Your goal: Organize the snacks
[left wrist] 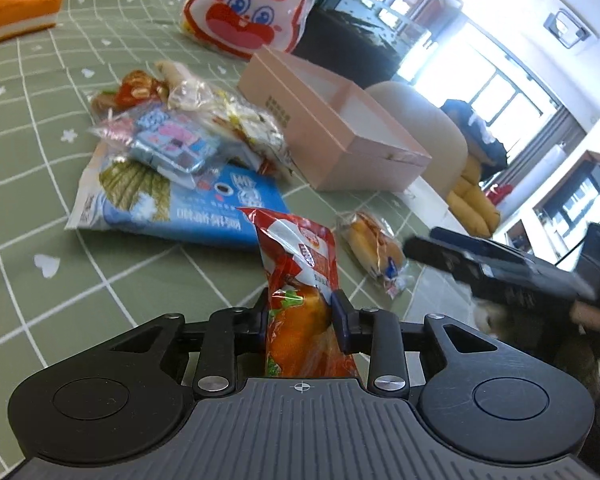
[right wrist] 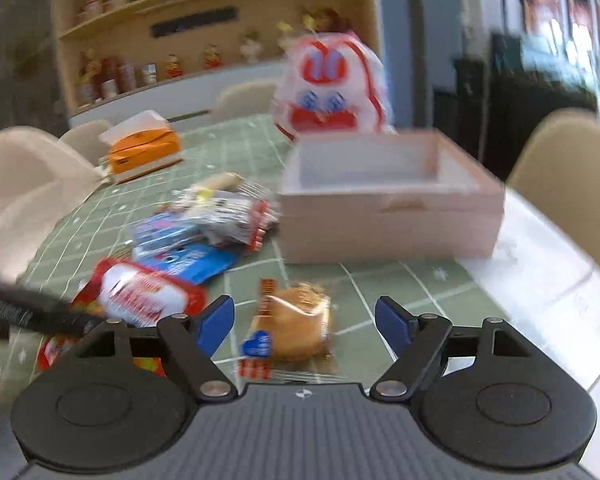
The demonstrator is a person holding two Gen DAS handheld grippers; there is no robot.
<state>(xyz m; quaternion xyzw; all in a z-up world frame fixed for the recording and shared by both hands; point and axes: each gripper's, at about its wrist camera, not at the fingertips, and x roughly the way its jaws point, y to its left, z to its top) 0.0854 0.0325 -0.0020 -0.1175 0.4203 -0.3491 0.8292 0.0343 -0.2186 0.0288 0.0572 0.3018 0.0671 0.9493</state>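
My left gripper (left wrist: 302,309) is shut on a red and orange snack packet (left wrist: 300,256), which stands up between the blue pads above the green checked tablecloth. The same packet (right wrist: 140,296) shows blurred at the lower left of the right wrist view. My right gripper (right wrist: 304,312) is open, its blue pads wide apart. A small wrapped bun (right wrist: 296,324) lies on the cloth between them, touching neither pad. That bun (left wrist: 374,248) lies to the right of the held packet. An open pink box (left wrist: 364,168) with nothing visible inside stands behind it, just beyond the bun (right wrist: 388,216).
A pile of snack packets (left wrist: 180,148) lies on a large blue bag (left wrist: 204,208), left of the box. A rabbit-face bag (left wrist: 252,4) stands at the far side, an orange tissue box (left wrist: 16,8) far left. Beige chairs (right wrist: 564,168) ring the table; its edge runs at the right.
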